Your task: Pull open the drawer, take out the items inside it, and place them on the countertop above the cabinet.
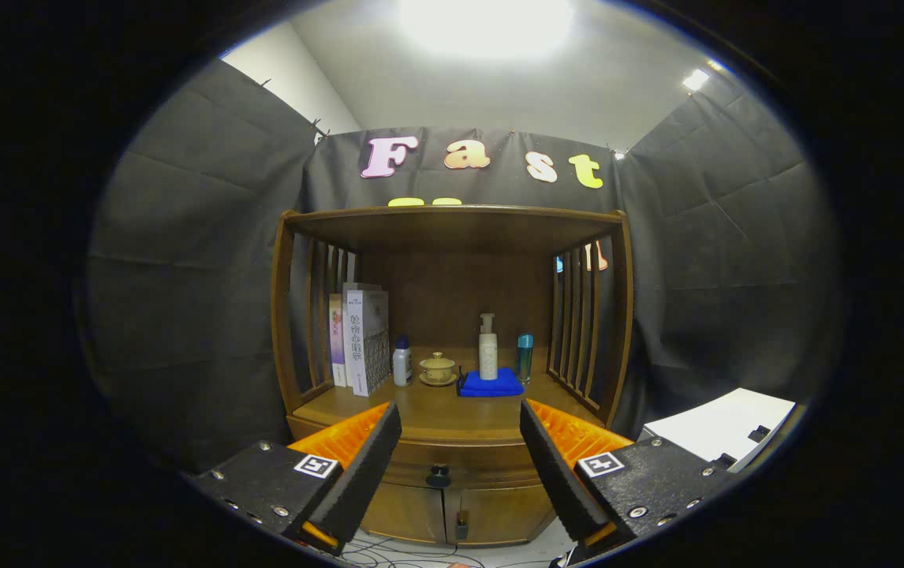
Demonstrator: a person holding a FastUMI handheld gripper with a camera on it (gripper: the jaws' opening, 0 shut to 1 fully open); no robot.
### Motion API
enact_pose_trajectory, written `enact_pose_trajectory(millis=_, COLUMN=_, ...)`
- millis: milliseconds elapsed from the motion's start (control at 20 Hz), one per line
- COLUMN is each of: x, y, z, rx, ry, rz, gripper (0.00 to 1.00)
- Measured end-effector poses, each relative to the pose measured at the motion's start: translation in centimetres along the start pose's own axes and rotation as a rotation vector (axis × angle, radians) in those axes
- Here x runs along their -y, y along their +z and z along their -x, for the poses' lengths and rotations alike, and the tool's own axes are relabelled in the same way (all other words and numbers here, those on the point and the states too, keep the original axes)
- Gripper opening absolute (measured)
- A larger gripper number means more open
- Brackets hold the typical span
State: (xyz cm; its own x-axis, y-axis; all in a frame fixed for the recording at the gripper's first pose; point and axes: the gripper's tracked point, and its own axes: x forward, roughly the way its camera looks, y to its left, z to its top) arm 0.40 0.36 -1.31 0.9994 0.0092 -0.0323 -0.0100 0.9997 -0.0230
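spread gripper [460, 430] before closed drawer [452, 454]

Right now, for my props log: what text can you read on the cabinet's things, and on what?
On the books: spine print too blurred to read.
On the pump bottle, white bottle and teal bottle: nothing legible.
On the gripper, open, fingers framing the drawer knob: square coded markers, no words.

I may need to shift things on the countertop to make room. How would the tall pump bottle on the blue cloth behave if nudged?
The pump bottle is tall and narrow, so it probably tips easily. It stands on the folded blue cloth, a soft base that likely makes it wobblier. The open gripper is well short of it.
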Motion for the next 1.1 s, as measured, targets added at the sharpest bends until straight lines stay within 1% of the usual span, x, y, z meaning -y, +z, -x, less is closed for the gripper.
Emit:
enact_pose_trajectory(millis=200, x=-0.3, y=-0.6, z=-0.2, rx=-0.013, ry=0.013, rz=-0.015, gripper=0.95)
enact_pose_trajectory(millis=450, x=0.0, y=-1.9, z=-1.0, rx=-0.024, ry=-0.009, rz=0.037, gripper=0.95)
enact_pose_trajectory(millis=550, x=0.2, y=-3.2, z=-1.6, rx=-0.045, ry=-0.022, rz=0.044, gripper=0.95)
enact_pose_trajectory(millis=800, x=0.7, y=-7.0, z=-3.9, rx=-0.106, ry=-0.048, rz=0.014, gripper=0.95)
enact_pose_trajectory(millis=1000, x=0.1, y=-9.2, z=-6.2, rx=-0.110, ry=-0.046, rz=0.074, gripper=0.95)
enact_pose_trajectory(millis=1100, x=0.1, y=-11.0, z=-7.5, rx=-0.132, ry=-0.053, rz=0.063, gripper=0.95)
